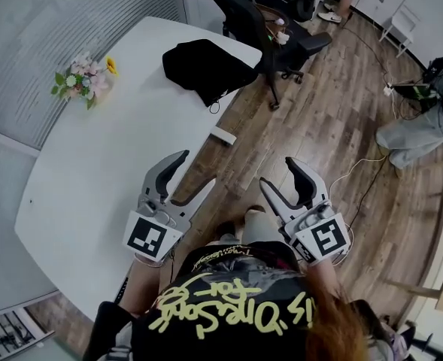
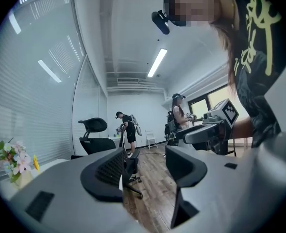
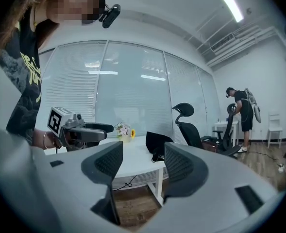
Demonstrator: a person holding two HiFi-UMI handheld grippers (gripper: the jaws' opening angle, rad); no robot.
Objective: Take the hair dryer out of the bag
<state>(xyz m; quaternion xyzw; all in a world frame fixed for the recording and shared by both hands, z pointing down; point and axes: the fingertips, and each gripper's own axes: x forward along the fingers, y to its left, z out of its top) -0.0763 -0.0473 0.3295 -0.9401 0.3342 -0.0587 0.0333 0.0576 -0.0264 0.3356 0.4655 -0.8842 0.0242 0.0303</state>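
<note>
Bag first: the black bag [image 1: 206, 70] lies on the white table [image 1: 93, 171] at about twelve o'clock from my grippers, well apart from both; the hair dryer is presumably inside (I can't see it). Left gripper [image 1: 195, 173] and right gripper [image 1: 277, 173] both stand released, with nothing between the jaws. I judge the reach is the step in hand. I'd bring both forward level, pin one edge of the opening with the left, and find the mouth with the right before clenching.

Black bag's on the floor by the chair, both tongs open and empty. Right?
No, the bag's place is wrong. The black bag lies on the white table, at its far end near the chair; the head view shows it. The left tongs and right tongs are open and empty.
</note>
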